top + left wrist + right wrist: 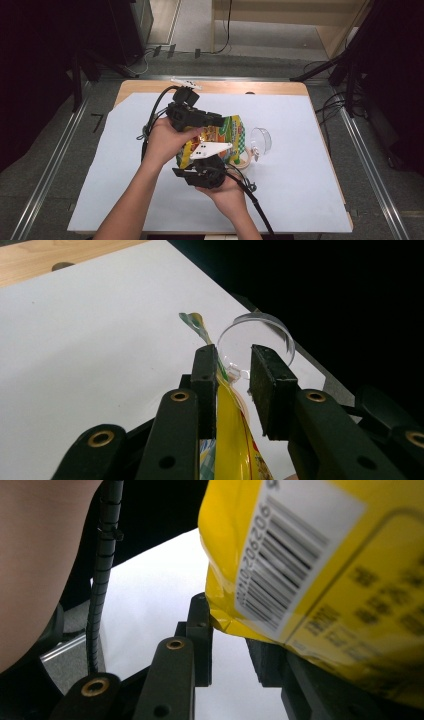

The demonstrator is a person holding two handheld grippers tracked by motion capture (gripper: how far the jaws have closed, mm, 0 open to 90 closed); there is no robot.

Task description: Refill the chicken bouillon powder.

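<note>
- We take this for a lab or recording studio.
- We see a white-sheeted table inside metal floor rails, dark tripod legs and loose cables.

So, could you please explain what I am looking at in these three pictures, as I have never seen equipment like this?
No robot here: a person's left hand and right hand each hold a black two-jaw gripper with a small camera on it. The high view looks down from above. The other two pictures look along each gripper's own jaws.

A wooden table carries a white sheet. On the sheet lie a clear plastic cup, tipped on its side, and a pale ring.

Both grippers meet at a yellow snack bag. In the left gripper, the bag's edge lies against one jaw, with a gap to the other. The right gripper is at the bag's barcode corner, but whether it pinches is hidden.
</note>
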